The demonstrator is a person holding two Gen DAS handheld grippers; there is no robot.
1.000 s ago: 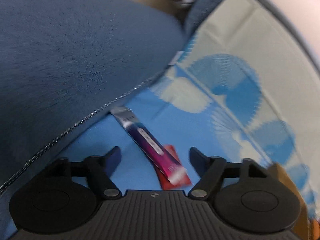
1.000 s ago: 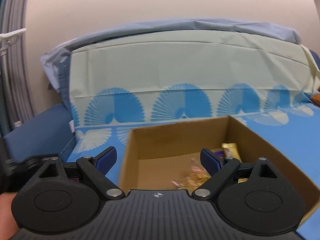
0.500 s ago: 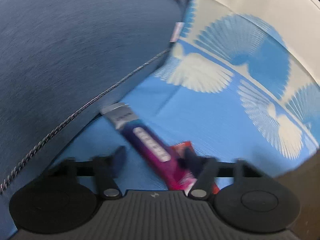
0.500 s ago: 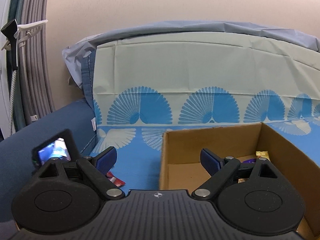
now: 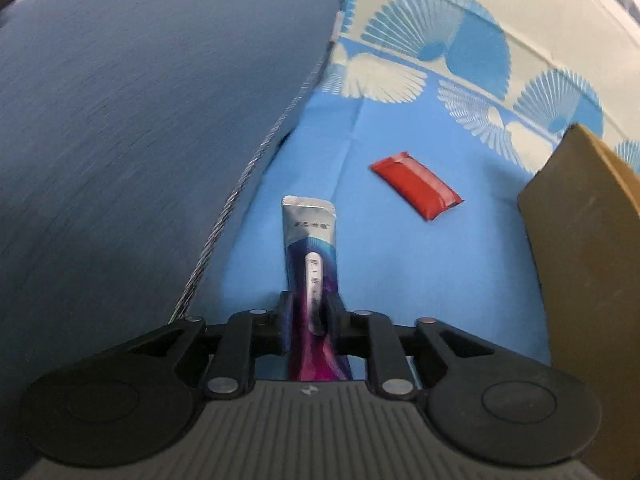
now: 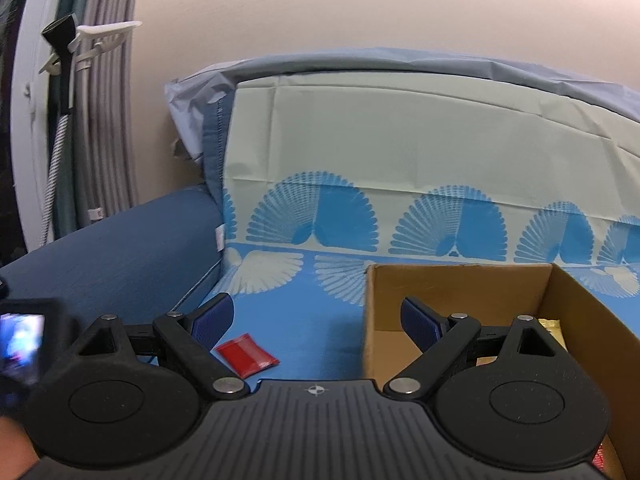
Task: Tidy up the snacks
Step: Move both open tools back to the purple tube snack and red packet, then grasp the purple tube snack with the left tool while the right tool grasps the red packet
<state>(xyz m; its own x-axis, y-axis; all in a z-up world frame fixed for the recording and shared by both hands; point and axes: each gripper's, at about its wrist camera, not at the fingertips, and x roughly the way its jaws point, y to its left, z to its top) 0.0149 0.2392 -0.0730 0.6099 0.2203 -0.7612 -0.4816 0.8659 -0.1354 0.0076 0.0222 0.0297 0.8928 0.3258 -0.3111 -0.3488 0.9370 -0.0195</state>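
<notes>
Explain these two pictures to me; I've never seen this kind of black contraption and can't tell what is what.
There is no robot here. A person carries a two-fingered clamp in each hand, and each has a wide-angle camera looking out along its fingers, so the black shape at the bottom of each picture is the tool itself.

The left camera's picture shows the left hand-held gripper shut on a purple snack stick. A red packet lies loose on the blue patterned cloth, beside a blue cushion.

The right camera's picture shows the right hand-held gripper open and holding nothing. Ahead are the same red packet and an open cardboard box with a few snacks inside.
</notes>
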